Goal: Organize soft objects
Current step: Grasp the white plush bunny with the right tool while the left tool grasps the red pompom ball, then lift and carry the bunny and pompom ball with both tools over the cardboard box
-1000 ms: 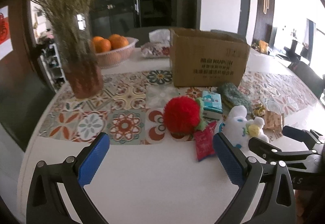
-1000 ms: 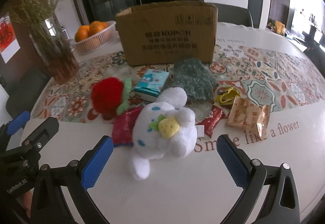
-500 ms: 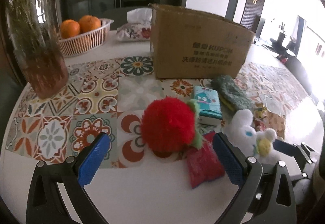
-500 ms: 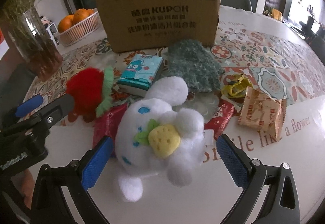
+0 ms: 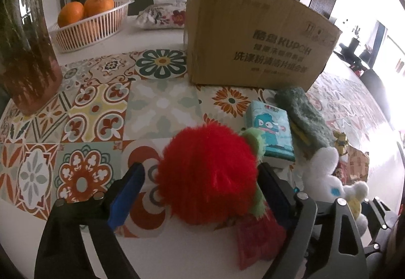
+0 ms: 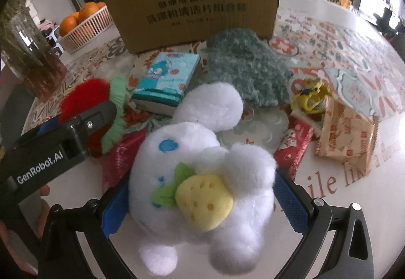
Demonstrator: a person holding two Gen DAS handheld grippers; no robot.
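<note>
A fluffy red plush with a green collar (image 5: 207, 175) lies on the patterned table mat. My left gripper (image 5: 202, 190) straddles it, one blue finger on each side; the jaws stand partly closed, with a small gap on the left. A white bunny plush with a yellow strawberry (image 6: 202, 188) lies near the table's front. My right gripper (image 6: 202, 205) straddles it, both blue pads against its sides. The red plush also shows in the right wrist view (image 6: 83, 99), partly hidden by the left gripper's body. The bunny also shows in the left wrist view (image 5: 326, 172).
An open cardboard box (image 5: 255, 46) stands behind the toys. A tissue pack (image 6: 167, 79), a green fuzzy cloth (image 6: 248, 64), red snack packets (image 6: 293, 150) and a cracker packet (image 6: 346, 137) lie around. A glass vase (image 5: 25, 51), an orange basket (image 5: 88, 23) stand at left.
Both grippers have moved forward and down over the toys and narrowed. The left now brackets the red plush, the right now presses the bunny's sides.
</note>
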